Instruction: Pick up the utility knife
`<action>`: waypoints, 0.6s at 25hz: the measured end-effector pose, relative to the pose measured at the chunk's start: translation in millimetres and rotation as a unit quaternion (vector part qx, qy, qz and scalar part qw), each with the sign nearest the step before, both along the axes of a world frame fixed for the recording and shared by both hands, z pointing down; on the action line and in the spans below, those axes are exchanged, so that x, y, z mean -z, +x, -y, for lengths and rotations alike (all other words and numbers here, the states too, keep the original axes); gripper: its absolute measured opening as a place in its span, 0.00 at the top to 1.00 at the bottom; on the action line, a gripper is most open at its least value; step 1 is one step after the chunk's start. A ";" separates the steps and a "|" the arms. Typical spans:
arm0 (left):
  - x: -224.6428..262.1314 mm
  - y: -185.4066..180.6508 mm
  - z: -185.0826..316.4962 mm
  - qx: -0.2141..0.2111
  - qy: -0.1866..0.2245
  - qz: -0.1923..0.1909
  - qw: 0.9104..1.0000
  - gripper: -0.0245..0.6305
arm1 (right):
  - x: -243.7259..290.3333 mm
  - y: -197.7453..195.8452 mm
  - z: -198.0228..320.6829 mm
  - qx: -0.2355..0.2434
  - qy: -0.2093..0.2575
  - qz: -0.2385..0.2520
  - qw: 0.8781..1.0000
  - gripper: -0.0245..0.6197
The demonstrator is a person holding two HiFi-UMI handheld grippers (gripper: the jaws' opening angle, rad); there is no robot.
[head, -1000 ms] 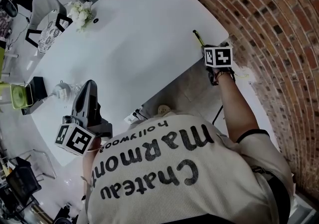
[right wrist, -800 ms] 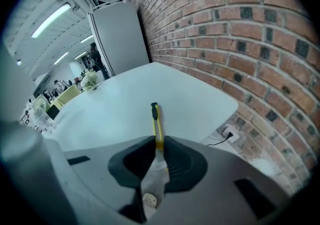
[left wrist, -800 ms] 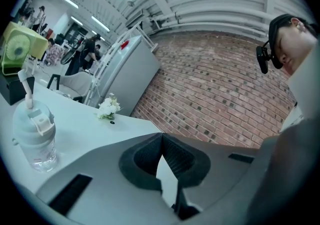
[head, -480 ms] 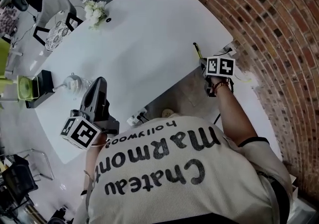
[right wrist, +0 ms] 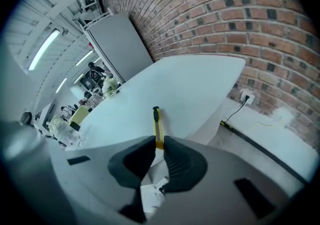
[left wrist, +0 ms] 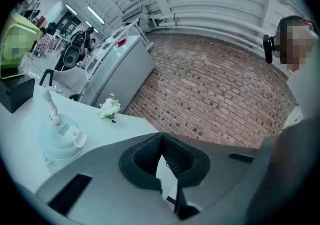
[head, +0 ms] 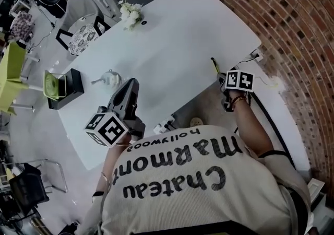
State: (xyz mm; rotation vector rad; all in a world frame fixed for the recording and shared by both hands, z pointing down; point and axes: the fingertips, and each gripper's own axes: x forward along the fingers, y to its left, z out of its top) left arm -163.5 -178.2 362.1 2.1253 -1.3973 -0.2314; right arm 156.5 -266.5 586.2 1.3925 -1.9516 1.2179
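The utility knife (right wrist: 157,124) is slim and yellow with a black tip. Its near end is clamped between the pads of my right gripper (right wrist: 159,141), which is shut on it. The blade end points away over the white table (right wrist: 190,89). In the head view the knife (head: 214,65) sticks out from the right gripper (head: 222,74) at the table's near right edge, beside the brick wall. My left gripper (head: 133,83) hovers over the table's left part, its jaws (left wrist: 161,136) shut with nothing between them.
On the left of the table stand a white teapot (head: 109,78), a black box with a green object (head: 62,86) and a small white flower bunch (head: 129,10). A chair (head: 83,33) stands beyond. A power strip (head: 166,124) and cables lie on the floor.
My right gripper has moved along the table's edge, away from its corner, with the knife in it. The left gripper has shifted forward over the table.
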 end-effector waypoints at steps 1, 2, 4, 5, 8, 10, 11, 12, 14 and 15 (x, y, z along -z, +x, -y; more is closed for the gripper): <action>-1.0 -4.5 -2.6 -0.004 -0.002 -0.006 1.000 0.96 | 3.6 -9.3 -4.1 0.001 0.004 0.002 1.000 0.88; -1.5 -8.4 -4.4 -0.009 -0.003 -0.012 1.000 0.96 | 8.6 -19.0 -7.8 0.002 0.010 0.003 1.000 0.88; -1.1 -16.1 -5.9 -0.019 0.000 -0.023 1.000 0.96 | 22.3 -40.0 -14.2 0.012 0.030 0.000 0.999 0.88; 0.0 -20.0 -6.2 -0.024 0.003 -0.027 0.999 0.96 | 30.0 -51.2 -17.0 0.019 0.041 -0.002 0.999 0.88; 5.1 -28.7 -8.3 -0.039 0.007 -0.036 0.999 0.96 | 52.6 -82.5 -24.6 0.040 0.072 -0.008 0.997 0.88; 8.5 -32.9 -9.8 -0.049 0.014 -0.034 0.998 0.96 | 66.3 -99.2 -29.2 0.044 0.088 -0.003 0.995 0.88; 10.1 -35.5 -10.3 -0.052 0.018 -0.030 0.998 0.96 | 73.2 -107.1 -31.3 0.042 0.095 0.004 0.995 0.88; 11.5 -38.1 -11.0 -0.055 0.021 -0.024 0.998 0.96 | 80.2 -114.6 -33.4 0.040 0.100 0.014 0.994 0.88; 13.5 -42.8 -12.3 -0.057 0.028 -0.008 0.998 0.96 | 94.2 -127.5 -37.4 0.037 0.112 0.030 0.993 0.88; 14.7 -44.7 -12.6 -0.057 0.032 -0.002 0.998 0.96 | 101.5 -132.9 -38.9 0.037 0.118 0.035 0.992 0.88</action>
